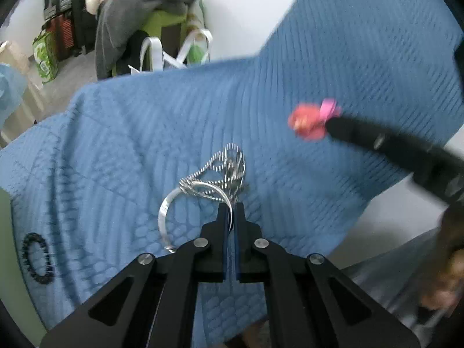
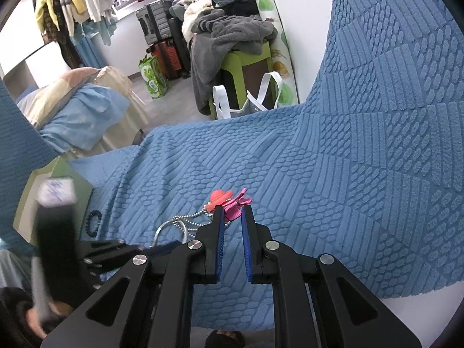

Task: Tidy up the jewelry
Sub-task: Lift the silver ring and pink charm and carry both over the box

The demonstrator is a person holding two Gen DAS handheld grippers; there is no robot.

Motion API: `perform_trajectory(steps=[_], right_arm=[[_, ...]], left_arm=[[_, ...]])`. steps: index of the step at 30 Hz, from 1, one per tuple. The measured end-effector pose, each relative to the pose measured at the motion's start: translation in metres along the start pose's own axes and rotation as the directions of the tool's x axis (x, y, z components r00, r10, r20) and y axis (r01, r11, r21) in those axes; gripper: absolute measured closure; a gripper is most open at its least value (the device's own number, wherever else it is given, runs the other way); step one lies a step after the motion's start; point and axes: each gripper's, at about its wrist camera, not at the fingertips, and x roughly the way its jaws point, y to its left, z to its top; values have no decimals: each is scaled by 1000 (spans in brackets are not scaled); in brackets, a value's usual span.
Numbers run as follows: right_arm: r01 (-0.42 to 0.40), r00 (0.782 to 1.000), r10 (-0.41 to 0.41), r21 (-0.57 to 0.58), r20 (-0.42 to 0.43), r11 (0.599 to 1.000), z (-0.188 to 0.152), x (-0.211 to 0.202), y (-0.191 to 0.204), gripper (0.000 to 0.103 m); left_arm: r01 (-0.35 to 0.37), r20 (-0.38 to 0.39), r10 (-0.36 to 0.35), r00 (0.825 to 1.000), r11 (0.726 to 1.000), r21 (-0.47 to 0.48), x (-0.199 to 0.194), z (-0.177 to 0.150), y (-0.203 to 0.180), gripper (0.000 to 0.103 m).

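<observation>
My left gripper (image 1: 231, 206) is shut on a silver bangle (image 1: 174, 203), which sticks out to the left above the blue textured cloth (image 1: 333, 72). A silver bead chain (image 1: 224, 171) lies tangled just beyond its tips. My right gripper (image 2: 233, 209) is shut on a pink hair clip (image 2: 236, 206) with a red-orange ornament (image 2: 220, 195); in the left wrist view it reaches in from the right, blurred, with the clip (image 1: 311, 119) at its tip. A black bead bracelet (image 1: 37, 258) lies on the cloth at far left; it also shows in the right wrist view (image 2: 94, 223).
A green box (image 2: 55, 191) stands at the cloth's left edge. Behind are a green stool (image 2: 243, 69) piled with grey clothes, a white-handled bag (image 2: 246, 101), suitcases (image 2: 162, 34) and bedding (image 2: 81, 116). White surface shows right of the cloth (image 1: 391, 217).
</observation>
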Motion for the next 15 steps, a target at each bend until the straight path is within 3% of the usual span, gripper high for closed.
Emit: perform_trajectory(steps=[8, 15], right_arm=[[-3, 999, 3, -7, 52, 1000, 16, -24, 17, 93], [-17, 995, 20, -28, 101, 999, 28, -51, 40, 93]], left_arm=[[133, 94, -124, 988, 987, -92, -77, 26, 23, 101], [184, 169, -168, 971, 979, -86, -134, 46, 28, 101]])
